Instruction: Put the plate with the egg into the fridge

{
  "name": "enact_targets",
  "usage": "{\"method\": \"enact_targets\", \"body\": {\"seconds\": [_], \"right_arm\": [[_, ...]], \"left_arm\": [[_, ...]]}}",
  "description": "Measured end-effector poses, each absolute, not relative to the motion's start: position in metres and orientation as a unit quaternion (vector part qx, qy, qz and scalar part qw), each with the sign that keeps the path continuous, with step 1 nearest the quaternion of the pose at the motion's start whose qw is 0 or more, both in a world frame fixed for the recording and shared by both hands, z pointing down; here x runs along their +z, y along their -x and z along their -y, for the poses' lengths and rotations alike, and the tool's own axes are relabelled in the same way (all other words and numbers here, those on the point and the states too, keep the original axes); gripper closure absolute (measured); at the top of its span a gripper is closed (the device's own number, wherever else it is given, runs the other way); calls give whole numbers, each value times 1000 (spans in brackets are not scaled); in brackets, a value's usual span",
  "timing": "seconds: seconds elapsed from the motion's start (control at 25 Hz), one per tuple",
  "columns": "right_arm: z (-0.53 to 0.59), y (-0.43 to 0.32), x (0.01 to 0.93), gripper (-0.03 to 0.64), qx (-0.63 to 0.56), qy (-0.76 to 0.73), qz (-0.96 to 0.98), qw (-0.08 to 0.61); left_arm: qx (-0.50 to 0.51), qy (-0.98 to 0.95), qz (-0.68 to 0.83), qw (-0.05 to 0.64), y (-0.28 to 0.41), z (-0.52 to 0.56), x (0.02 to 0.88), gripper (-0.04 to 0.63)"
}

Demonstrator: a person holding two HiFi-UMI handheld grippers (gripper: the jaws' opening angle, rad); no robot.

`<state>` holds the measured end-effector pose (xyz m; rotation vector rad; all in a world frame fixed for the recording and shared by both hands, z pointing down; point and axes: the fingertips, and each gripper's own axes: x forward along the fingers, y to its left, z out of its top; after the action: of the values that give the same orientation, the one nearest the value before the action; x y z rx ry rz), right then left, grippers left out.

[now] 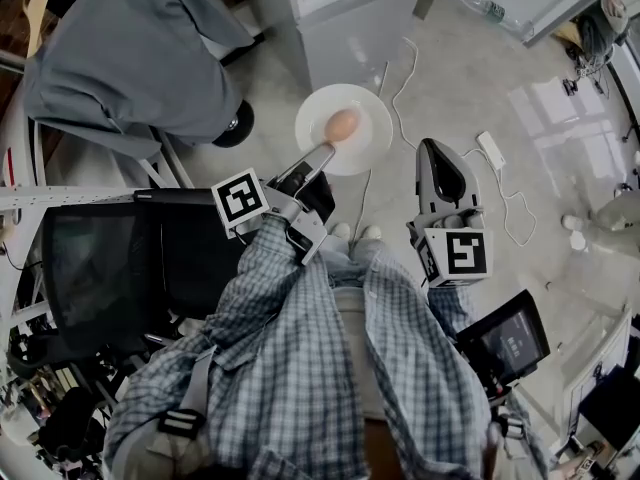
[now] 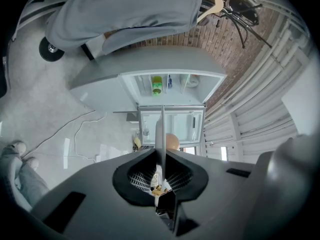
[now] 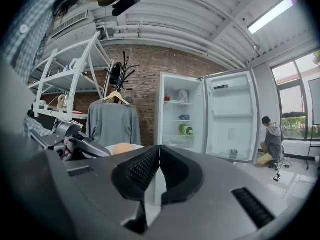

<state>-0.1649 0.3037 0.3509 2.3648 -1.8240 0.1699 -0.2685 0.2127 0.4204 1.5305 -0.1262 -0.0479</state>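
In the head view a white plate (image 1: 368,140) carries a brown egg (image 1: 343,125) above the floor. My left gripper (image 1: 322,152) is shut on the plate's near rim. In the left gripper view the plate (image 2: 162,129) shows edge-on as a thin line between the jaws, with the egg (image 2: 173,141) just to its right. Beyond them the open fridge (image 2: 170,101) shows its shelves. My right gripper (image 1: 434,146) hangs to the right of the plate, shut and empty. In the right gripper view, the egg (image 3: 123,148) and the open fridge (image 3: 181,115) lie beyond the right gripper (image 3: 159,149).
The fridge door (image 3: 232,116) is swung wide to the right. A grey garment (image 1: 140,48) hangs on a rack left of the fridge. White cables and an adapter (image 1: 490,149) lie on the floor. A black chair (image 1: 110,268) stands at my left. A person (image 3: 272,141) crouches beyond the door.
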Motion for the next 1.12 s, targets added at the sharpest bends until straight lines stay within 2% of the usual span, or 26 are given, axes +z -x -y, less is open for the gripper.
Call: {"method": "enact_targets", "body": {"seconds": [0.52,1.12], "right_arm": [[-309,173,357,609,68,-801,589,79],[-284,120,352,609,49,-788,609,78]], "left_arm": [[-13,-685,54,726,278,-207,428,568],[-38,-685,79,723,242,-184,426,568]]}}
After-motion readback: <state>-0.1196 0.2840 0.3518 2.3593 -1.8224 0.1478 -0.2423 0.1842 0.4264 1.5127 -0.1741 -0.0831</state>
